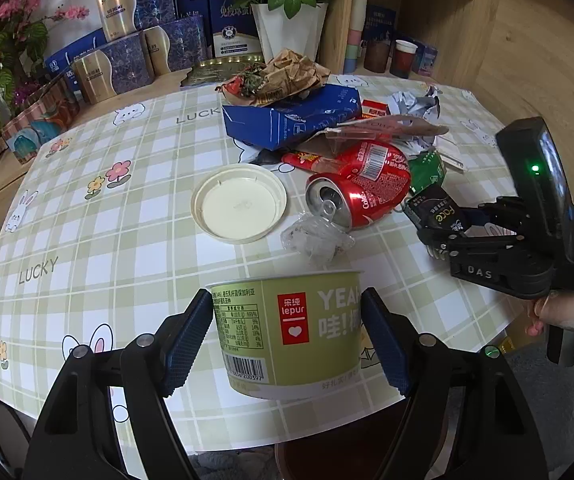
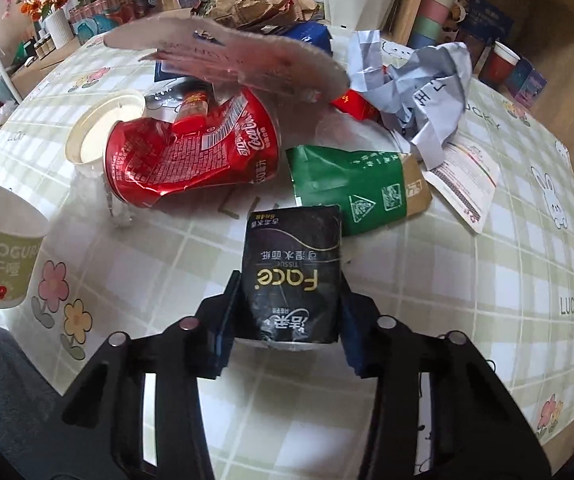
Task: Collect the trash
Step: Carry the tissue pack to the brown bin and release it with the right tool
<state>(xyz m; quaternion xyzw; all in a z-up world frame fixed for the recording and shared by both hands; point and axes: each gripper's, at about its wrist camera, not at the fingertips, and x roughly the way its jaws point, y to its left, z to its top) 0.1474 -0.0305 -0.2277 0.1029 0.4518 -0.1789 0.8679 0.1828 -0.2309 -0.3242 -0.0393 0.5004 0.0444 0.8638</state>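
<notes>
My left gripper [image 1: 287, 336] is clamped on one pale green yogurt cup [image 1: 287, 332], its two blue pads pressed against the cup's sides near the table's front edge. The cup is upright and reads "lepur" on a red square, "YEAH" in white, with a barcode low down; from the right wrist view I also read "YOGUR" on it.

My right gripper [image 2: 291, 300] has one black tissue packet [image 2: 293, 272] between its jaws, which are narrowed onto the packet's sides. The packet reads "Face" in gold and "TISSUE".

Just beyond the cup lie one crumpled clear plastic wrapper [image 1: 317, 240] and one round cream lid [image 1: 240, 203], lying inside up. One crushed red Coca-Cola can [image 1: 361, 184] lies on its side beside the lid. Next to the tissue packet is one green pouch [image 2: 351, 188] bearing a recycling triangle. Behind them sit one wad of crumpled white paper [image 2: 427, 92], one blue carton [image 1: 291, 120] and one crumpled brown paper bag [image 1: 287, 76] on top of it.

The checked tablecloth [image 1: 87, 240] has rabbits, flowers and the word "LUCKY", which I count twice in the left view.
</notes>
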